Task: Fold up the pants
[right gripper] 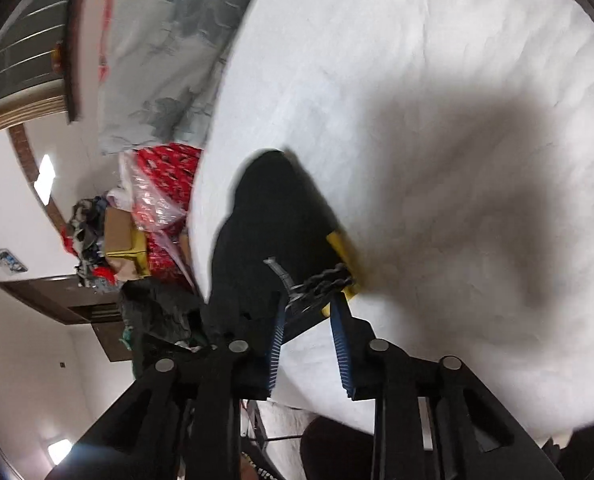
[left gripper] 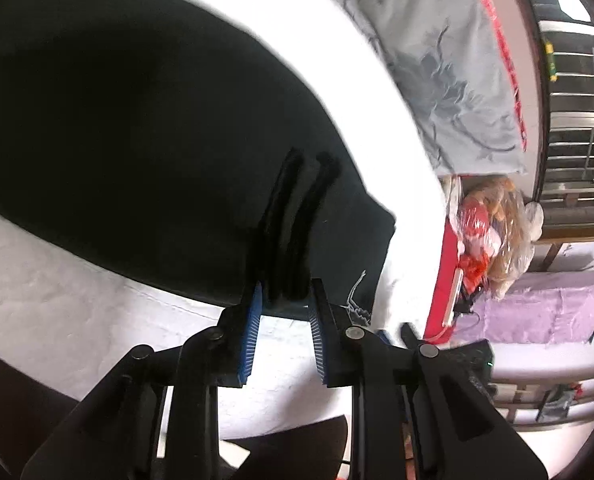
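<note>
i see the pants [left gripper: 137, 140] mostly flat on the white bed [left gripper: 57, 300], so the fold looks barely begun, with my left gripper [left gripper: 285, 304] nipped on their near edge and my right gripper [right gripper: 309, 304] narrowly clamped on a dark corner of them.

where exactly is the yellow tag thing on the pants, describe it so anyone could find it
Start from the white bed sheet that fills the right wrist view, then find the black pants bunched at its lower middle. The yellow patch sits at the pants' right edge, just beyond the right gripper. It is the only bright yellow spot on the dark cloth.
</note>
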### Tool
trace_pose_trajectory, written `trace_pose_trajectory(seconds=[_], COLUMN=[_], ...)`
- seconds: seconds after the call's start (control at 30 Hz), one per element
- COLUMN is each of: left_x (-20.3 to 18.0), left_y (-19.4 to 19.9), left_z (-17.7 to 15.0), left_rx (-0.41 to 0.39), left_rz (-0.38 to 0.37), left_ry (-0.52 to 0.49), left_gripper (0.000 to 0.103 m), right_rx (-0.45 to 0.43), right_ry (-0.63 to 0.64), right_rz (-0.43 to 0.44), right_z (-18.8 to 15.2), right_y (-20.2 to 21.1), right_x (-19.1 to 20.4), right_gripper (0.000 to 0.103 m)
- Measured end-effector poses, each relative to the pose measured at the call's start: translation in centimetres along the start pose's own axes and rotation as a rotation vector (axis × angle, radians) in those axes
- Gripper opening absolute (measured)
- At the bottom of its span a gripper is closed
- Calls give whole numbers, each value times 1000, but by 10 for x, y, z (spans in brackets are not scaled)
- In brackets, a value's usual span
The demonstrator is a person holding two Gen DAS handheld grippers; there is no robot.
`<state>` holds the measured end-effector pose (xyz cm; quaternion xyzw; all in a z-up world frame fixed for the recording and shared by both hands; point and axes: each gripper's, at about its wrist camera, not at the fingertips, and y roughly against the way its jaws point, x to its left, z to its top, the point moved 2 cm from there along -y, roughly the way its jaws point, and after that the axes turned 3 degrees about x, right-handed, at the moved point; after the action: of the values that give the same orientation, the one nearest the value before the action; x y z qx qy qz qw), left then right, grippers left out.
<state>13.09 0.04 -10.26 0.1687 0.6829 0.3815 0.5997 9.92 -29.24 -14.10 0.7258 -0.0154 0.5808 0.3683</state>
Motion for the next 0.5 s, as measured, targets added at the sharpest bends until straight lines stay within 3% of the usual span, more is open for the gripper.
trace_pose_trajectory(seconds=[0.07, 0.13, 0.23, 0.33, 0.43, 0.5], left_x=[-10, -23, -46, -57, -41, -30], left_y=[5, 1, -6, -21, -38, -54], left_z=[4, 9, 15, 26, 37, 41], left_rx=[-20, -19, -29, -50, -44, -15], left_rz=[-44, -55, -53, 10, 99, 103], left_ry=[3, -7, -52, -101, -96, -82], left_gripper=[30, 31, 31, 31, 31, 31], right_rx=[-50, -89, -91, -99, -85, -86], right_ry=[44, 105, 151, 213, 232, 254], right_rz=[14, 26, 35, -5, -51, -125], right_z=[2, 11, 21, 28, 35, 36], right_y=[15, 19, 3, -15, -33, -41], right_x=[12, 27, 45, 58, 53, 42], right_gripper=[34, 40, 40, 40, 40, 37])
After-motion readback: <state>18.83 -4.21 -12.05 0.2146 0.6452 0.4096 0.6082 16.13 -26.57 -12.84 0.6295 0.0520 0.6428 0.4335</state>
